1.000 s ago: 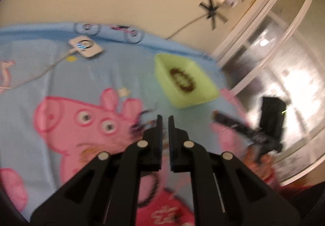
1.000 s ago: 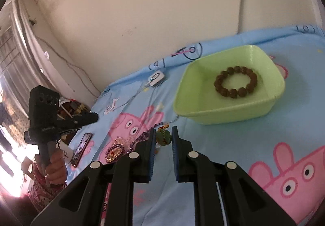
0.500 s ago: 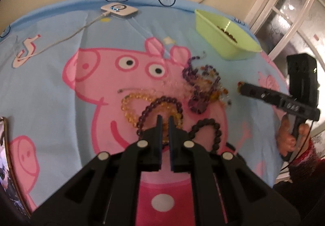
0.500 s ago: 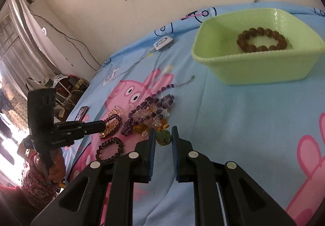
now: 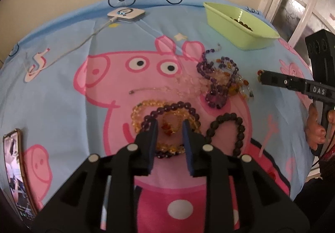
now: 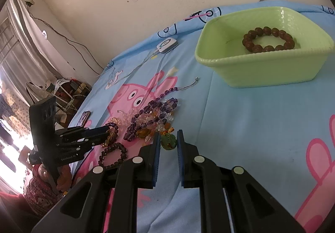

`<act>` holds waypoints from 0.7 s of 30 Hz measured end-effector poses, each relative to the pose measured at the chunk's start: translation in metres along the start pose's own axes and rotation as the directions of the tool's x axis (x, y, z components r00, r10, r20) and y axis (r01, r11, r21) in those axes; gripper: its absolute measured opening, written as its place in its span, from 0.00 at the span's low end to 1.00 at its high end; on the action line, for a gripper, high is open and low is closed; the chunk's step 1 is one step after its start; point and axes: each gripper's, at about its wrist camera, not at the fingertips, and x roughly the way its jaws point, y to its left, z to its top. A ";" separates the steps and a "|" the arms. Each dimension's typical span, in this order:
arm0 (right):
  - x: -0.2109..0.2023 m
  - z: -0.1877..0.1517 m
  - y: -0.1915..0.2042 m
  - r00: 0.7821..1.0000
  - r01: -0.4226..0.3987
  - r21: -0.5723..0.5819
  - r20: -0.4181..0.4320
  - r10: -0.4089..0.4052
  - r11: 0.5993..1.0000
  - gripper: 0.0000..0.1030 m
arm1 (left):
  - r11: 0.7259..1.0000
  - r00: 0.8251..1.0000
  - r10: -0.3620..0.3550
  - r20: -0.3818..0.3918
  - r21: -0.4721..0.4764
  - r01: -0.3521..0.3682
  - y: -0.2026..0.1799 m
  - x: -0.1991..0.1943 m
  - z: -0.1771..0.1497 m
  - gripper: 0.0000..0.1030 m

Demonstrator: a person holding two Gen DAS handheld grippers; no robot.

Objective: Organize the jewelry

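Observation:
Jewelry lies on a blue cartoon-pig sheet. My left gripper [image 5: 169, 123] is open, its fingers on either side of a purple bead bracelet [image 5: 171, 107] stacked on an amber bead bracelet [image 5: 146, 105]. A dark bead bracelet [image 5: 230, 128] lies to their right. A tangle of purple and amber necklaces [image 5: 219, 82] lies beyond. My right gripper [image 6: 168, 135] is slightly open around a green pendant [image 6: 167, 142] at the tangle's [image 6: 150, 115] near end, without clamping it. A light green tray [image 6: 261, 63] at the back right holds a brown bead bracelet [image 6: 268, 39].
A white charger puck [image 5: 126, 14] with its cable lies at the sheet's far edge. A phone [image 5: 14, 172] lies at the left edge. The wall stands behind the bed, a window at the right in the left wrist view.
My left gripper has swung from the tray down to the stacked bracelets and opened. My right gripper has come lower toward the necklace tangle and its jaws have parted a little around the green pendant.

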 end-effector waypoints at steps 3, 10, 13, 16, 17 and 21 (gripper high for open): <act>-0.001 0.000 -0.001 1.000 -0.002 0.005 0.005 0.002 1.000 0.00 | 0.999 1.000 0.023 0.006 0.033 -0.023 -0.007 0.000 -0.002 0.22; -0.002 -0.001 0.000 1.000 0.002 0.001 0.009 -0.002 1.000 0.00 | 0.999 0.999 -0.032 0.014 -0.035 0.032 0.005 0.001 0.000 0.07; -0.002 -0.003 0.003 1.000 -0.003 -0.012 0.004 0.003 1.000 0.00 | 0.974 0.987 -0.160 0.019 -0.157 0.161 0.022 -0.006 0.001 0.06; -0.005 -0.003 0.004 1.000 -0.027 -0.014 0.016 0.027 1.000 0.00 | 0.935 0.962 -0.262 0.079 -0.227 0.273 0.028 -0.029 0.004 0.06; -0.007 -0.004 0.003 0.999 -0.036 -0.007 0.021 0.036 0.999 0.00 | 0.929 0.957 -0.276 0.092 -0.229 0.290 0.027 -0.034 0.006 0.06; -0.018 -0.004 -0.010 0.993 -0.111 0.061 0.051 0.108 0.992 0.00 | 0.900 0.923 -0.356 0.147 -0.212 0.381 0.013 -0.057 0.022 0.06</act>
